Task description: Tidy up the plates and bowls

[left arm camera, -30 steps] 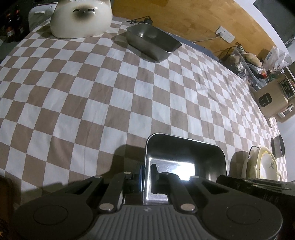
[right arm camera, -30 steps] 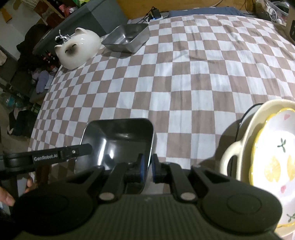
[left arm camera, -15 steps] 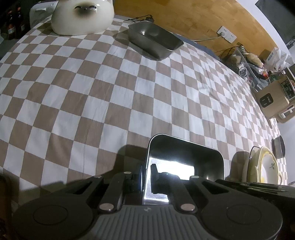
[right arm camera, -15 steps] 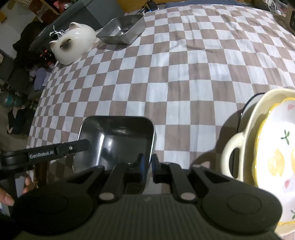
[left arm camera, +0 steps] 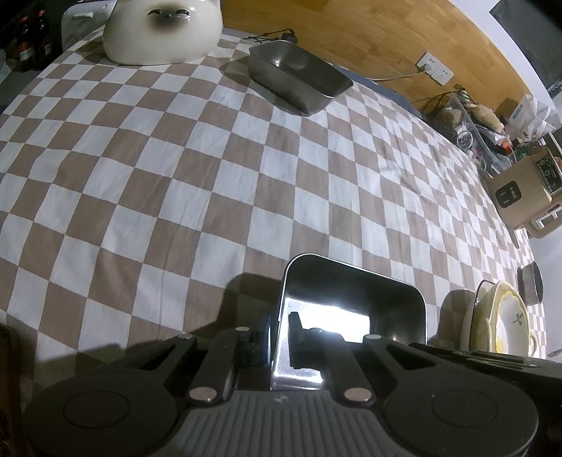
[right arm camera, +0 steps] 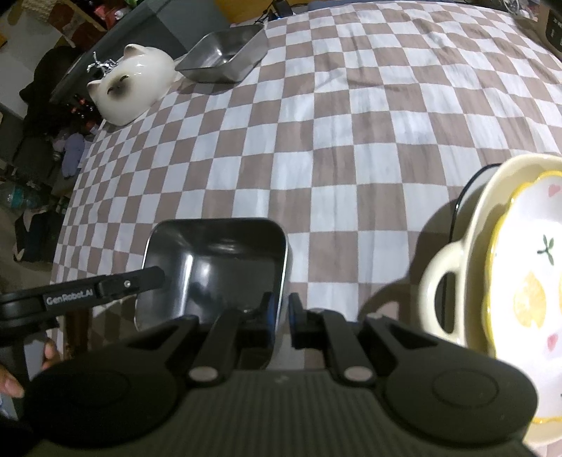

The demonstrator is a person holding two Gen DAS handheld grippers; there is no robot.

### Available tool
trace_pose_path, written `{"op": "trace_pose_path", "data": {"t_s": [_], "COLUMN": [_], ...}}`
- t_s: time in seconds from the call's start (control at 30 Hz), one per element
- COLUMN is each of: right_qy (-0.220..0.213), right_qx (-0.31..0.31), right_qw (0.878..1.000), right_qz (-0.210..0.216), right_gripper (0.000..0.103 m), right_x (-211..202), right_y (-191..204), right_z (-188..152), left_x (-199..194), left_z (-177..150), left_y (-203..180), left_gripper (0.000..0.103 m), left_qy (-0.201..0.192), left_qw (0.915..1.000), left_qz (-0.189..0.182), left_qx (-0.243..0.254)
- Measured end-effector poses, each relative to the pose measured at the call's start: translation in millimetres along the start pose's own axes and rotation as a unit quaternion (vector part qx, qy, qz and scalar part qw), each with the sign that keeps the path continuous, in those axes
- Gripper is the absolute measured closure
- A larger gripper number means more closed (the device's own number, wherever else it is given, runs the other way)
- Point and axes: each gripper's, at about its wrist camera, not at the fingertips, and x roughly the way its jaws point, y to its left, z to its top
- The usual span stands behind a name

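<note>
A steel rectangular tray (left arm camera: 354,302) (right arm camera: 217,260) is held between both grippers above the near part of the checkered table. My left gripper (left arm camera: 279,337) is shut on its left rim. My right gripper (right arm camera: 282,313) is shut on its right rim. A second steel tray (left arm camera: 298,75) (right arm camera: 224,58) sits at the far side of the table. A stack of cream and flowered plates (right arm camera: 520,288) (left arm camera: 502,323) stands to the right of the held tray.
A white cat-shaped ceramic piece (left arm camera: 163,30) (right arm camera: 133,82) sits at the far left corner beside the far tray. A small dark cup (left arm camera: 530,284) stands behind the plates. A beige appliance (left arm camera: 523,191) sits off the right edge. The checkered cloth (left arm camera: 210,168) covers the table.
Both grippers have carried the held tray a little forward, towards the far tray. Their grip is unchanged.
</note>
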Motion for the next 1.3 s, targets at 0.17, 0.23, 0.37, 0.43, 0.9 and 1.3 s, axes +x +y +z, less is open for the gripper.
{"op": "trace_pose_path", "data": {"t_s": [0.17,0.23,0.37,0.43,0.9,1.3], "right_qy": [-0.002,-0.004,-0.006,-0.007,-0.036,-0.108], "right_qx": [-0.001,-0.002,-0.005,-0.007,-0.045,-0.063], "right_qw": [1.0,1.0,1.0,1.0,0.998,0.992], "right_qz": [-0.001,-0.004,-0.008,-0.008,-0.013,-0.023], "right_gripper": [0.089,0.089,0.079,0.076,0.042,0.0], "right_x": [-1,-2,-4,-5,-45,-93], "right_y": [1,1,3,2,3,20], "right_z": [0,0,-1,-2,8,70], "left_x": [-1,-3,-5,-6,-48,-83], "left_z": [-1,-2,-4,-4,9,74], "left_y": [0,-1,-1,-1,3,15], "left_gripper": [0.084,0.083,0.08,0.076,0.04,0.0], "left_qy": [-0.002,-0.003,-0.002,-0.003,-0.048,-0.104], "left_qw": [1.0,1.0,1.0,1.0,0.9988,0.9897], "left_qz": [-0.002,-0.002,-0.002,-0.002,-0.015,0.012], "left_qx": [0.001,0.001,0.0,0.0,-0.003,0.097]}}
